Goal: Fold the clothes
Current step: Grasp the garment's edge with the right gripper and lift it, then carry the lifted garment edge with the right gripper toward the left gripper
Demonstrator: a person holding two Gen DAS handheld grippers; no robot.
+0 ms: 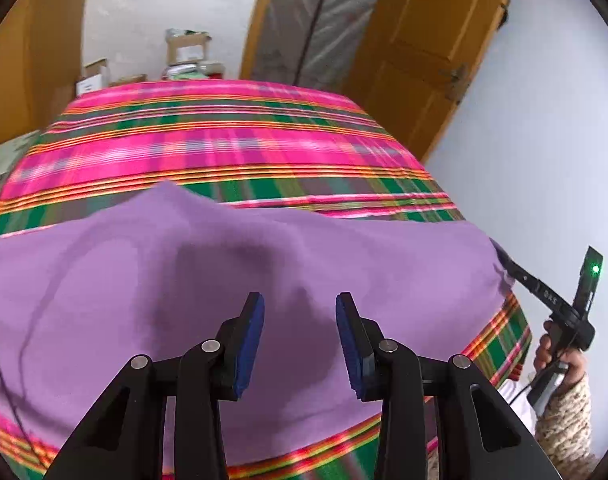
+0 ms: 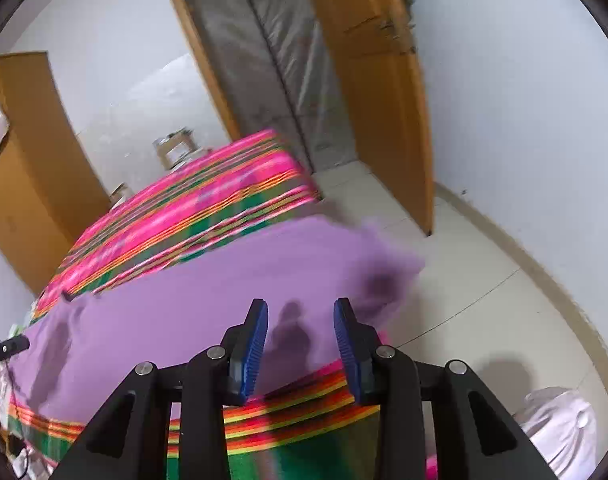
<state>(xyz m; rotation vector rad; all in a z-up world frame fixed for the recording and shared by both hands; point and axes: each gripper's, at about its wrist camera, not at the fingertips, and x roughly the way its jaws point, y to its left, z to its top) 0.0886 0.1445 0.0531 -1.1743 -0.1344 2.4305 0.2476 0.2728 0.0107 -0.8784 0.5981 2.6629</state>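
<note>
Striped pink-and-green cover point(image 1: 232, 140) carries the purple garment point(image 1: 184, 280) spread across its near end. I note left gripper point(image 1: 300, 344) and right gripper point(image 2: 300, 350) both wide, holding nothing.

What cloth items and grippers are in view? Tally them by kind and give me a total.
Purple garment: 1
Pink-and-green striped bed cover: 1
Pale cloth-like bundle on the floor: 1
Grippers: 2, the left gripper and the right gripper, both with fingers apart
Total: 5
</note>
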